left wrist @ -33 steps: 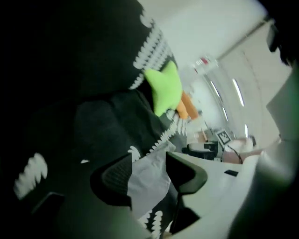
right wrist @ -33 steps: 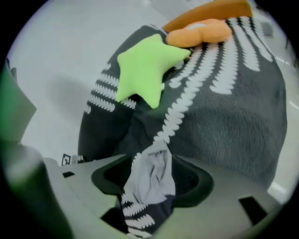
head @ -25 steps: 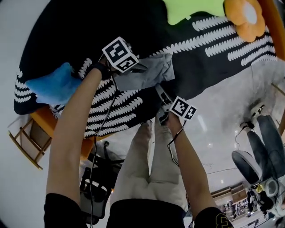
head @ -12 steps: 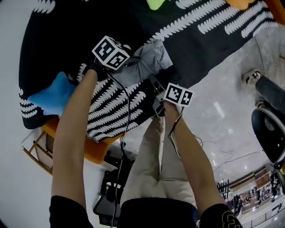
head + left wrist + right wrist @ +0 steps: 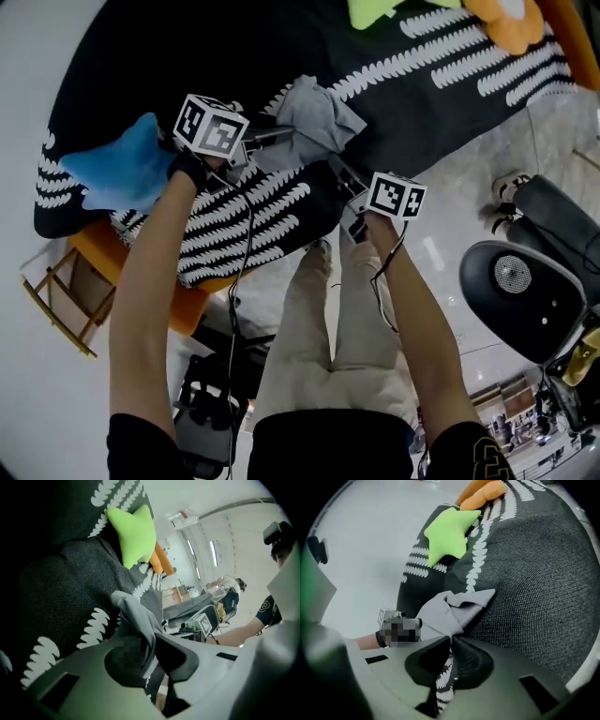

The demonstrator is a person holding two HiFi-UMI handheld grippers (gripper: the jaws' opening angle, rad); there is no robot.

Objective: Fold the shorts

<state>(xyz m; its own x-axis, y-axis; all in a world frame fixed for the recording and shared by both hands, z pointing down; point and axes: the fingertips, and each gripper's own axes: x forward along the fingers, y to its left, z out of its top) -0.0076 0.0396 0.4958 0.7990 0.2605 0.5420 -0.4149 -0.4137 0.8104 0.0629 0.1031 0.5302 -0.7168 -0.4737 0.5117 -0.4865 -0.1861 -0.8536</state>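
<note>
My left tongs (image 5: 151,644) and right tongs (image 5: 451,641), just closing, each pinch the crumpled grey cloth shorts (image 5: 314,117) for lifting into a fold.

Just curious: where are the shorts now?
Head view, upper middle: the grey shorts bunch over the black cover, held by the left gripper and right gripper.

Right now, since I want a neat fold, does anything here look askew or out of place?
The grey shorts sit bunched and crumpled, not flat, on the black patterned cover. The left gripper and right gripper have just closed their jaws on the fabric. Nothing looks spilled or damaged.
</note>
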